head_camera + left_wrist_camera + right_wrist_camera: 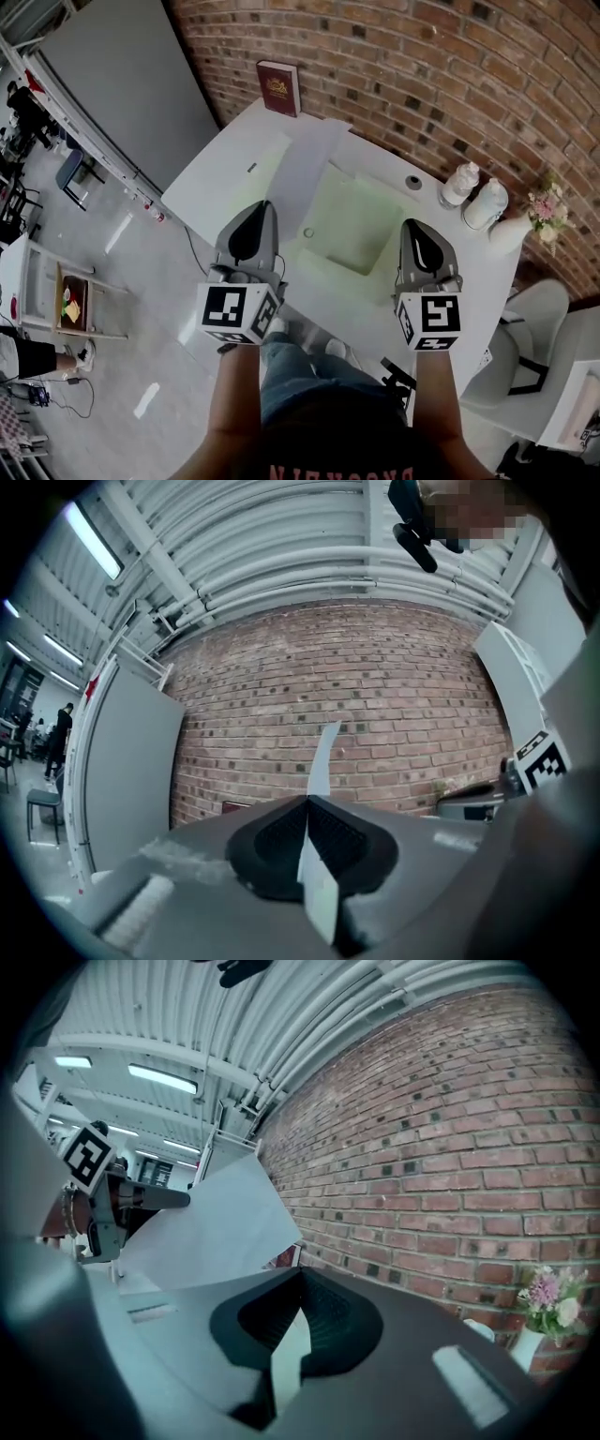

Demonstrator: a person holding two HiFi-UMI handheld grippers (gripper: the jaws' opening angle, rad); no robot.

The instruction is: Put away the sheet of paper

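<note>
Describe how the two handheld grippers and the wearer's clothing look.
The left gripper and right gripper match: grey tapered shells, black ribbed pads inside the jaws, each carrying a white cube printed with black square markers. The forearms have no sleeves; a dark top with red lettering and blue jeans are worn.

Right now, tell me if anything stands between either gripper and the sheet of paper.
Nothing does. The left gripper and the right gripper are each shut on the sheet of paper, which spans between them above the white table. Where it has to go is not shown.
</note>
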